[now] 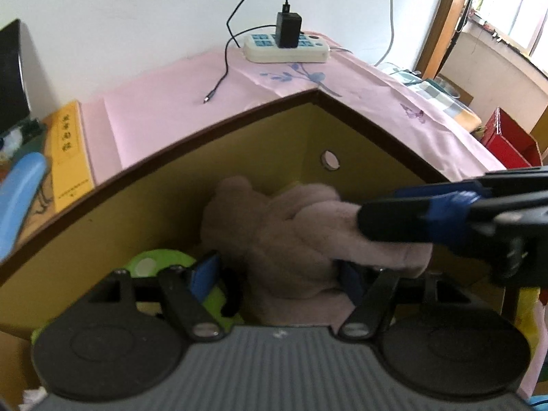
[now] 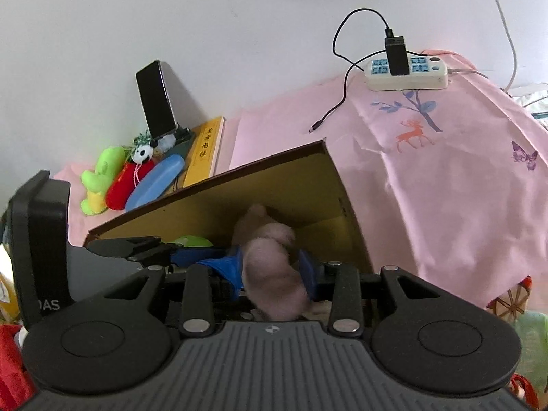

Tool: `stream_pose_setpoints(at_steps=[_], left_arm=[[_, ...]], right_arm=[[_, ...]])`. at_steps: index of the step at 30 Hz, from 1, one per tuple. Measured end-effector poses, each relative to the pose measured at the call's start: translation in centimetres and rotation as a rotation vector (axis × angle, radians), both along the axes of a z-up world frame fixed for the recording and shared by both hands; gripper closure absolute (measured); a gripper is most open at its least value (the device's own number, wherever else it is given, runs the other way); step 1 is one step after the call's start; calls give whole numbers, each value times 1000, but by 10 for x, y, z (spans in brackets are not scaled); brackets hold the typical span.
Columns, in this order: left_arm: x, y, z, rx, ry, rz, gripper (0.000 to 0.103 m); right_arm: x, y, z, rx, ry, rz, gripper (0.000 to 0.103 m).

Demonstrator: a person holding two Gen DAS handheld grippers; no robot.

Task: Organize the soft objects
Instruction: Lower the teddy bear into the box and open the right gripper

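A pale pink plush toy (image 1: 291, 226) hangs inside an open cardboard box (image 1: 171, 185) with a yellow inside and a dark brown rim. My left gripper (image 1: 277, 277) has its blue-padded fingers on both sides of the toy's lower part and is shut on it. My right gripper (image 2: 274, 267) is shut on the same toy (image 2: 270, 267); its black fingers (image 1: 411, 219) reach in from the right in the left wrist view. A green plush (image 1: 161, 263) lies in the box beside the pink toy.
The box stands on a pink cloth (image 2: 445, 178). A power strip (image 2: 407, 73) with a black charger sits at the back. At the left lie a green plush (image 2: 102, 178), a red plush (image 2: 126, 185), a blue case (image 2: 154, 181), a yellow book (image 2: 205, 147) and a phone (image 2: 156, 99).
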State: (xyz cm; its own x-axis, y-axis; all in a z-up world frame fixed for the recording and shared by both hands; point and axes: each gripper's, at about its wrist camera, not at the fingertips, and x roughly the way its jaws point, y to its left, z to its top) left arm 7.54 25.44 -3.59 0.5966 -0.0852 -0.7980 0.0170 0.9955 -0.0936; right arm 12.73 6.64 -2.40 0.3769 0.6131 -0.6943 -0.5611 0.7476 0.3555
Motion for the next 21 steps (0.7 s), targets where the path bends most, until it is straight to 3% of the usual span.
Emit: stream_pose_setpoints(at_steps=[11,15,21], left_arm=[[-23,-20,27,143,-42,-27,31],[-34,-18,44,78,-79,1,30],[-51,-27,62,47,-117,57,30]], right_arm=[[-14,-23,13,19,-18,4,84],[-25,-32,24,22,-59,8,84],[-39,-46,35,19,-107,4,84]])
